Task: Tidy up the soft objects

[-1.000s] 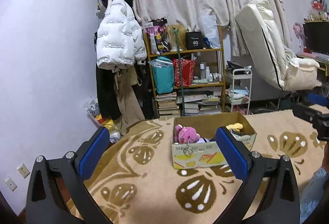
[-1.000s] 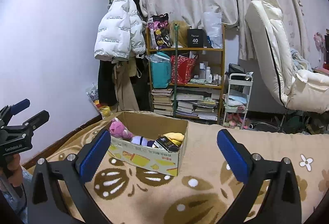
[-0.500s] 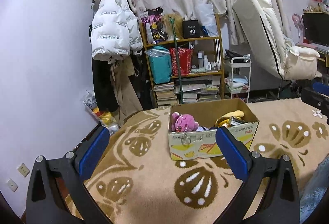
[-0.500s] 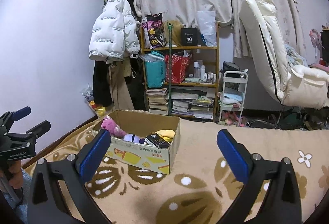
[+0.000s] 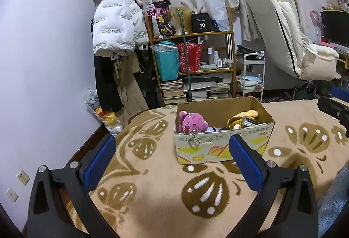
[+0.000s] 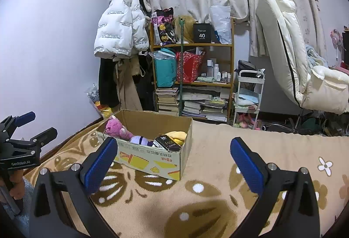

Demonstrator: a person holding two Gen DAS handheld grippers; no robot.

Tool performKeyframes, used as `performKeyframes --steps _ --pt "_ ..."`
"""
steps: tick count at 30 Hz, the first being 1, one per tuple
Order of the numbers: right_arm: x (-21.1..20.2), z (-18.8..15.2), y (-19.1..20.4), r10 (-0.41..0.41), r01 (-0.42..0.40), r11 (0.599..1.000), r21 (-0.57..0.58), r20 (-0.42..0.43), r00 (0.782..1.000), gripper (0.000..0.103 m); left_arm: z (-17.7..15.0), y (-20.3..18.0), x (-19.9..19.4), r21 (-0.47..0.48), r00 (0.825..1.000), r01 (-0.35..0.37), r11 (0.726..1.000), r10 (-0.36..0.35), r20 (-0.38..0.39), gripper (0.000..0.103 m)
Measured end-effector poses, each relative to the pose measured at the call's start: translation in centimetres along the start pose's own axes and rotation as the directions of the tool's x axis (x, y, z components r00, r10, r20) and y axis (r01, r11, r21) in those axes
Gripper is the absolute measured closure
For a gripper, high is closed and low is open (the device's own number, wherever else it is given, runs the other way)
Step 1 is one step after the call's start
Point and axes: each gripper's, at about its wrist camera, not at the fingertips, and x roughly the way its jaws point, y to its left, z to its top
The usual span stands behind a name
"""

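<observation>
Two grippers hover empty over the beige brown-patterned blanket [image 5: 152, 183], the left gripper [image 5: 172, 160] and right gripper [image 6: 173, 160] both spread wide. Ahead sits an open cardboard box [image 5: 220, 148], light but floppy-walled. Inside, the pink plush toy [image 5: 192, 122] lies at its left end, likely soft and compressible: pinch its rounded body. A yellow plush [image 6: 176, 135] lies opposite, beside a small dark packet [image 6: 166, 144].

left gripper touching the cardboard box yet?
Apart. In the right wrist view the left gripper hangs open at the far left, with bare blanket between it and the cardboard box.
</observation>
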Motion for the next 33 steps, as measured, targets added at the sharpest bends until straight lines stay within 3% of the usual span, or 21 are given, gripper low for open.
performKeyframes --steps 33 --pt "0.2 -0.6 0.9 0.006 -0.006 1.000 0.008 0.002 1.000 0.000 -0.1 0.1 -0.5 -0.020 0.998 -0.061 0.998 0.061 0.000 0.001"
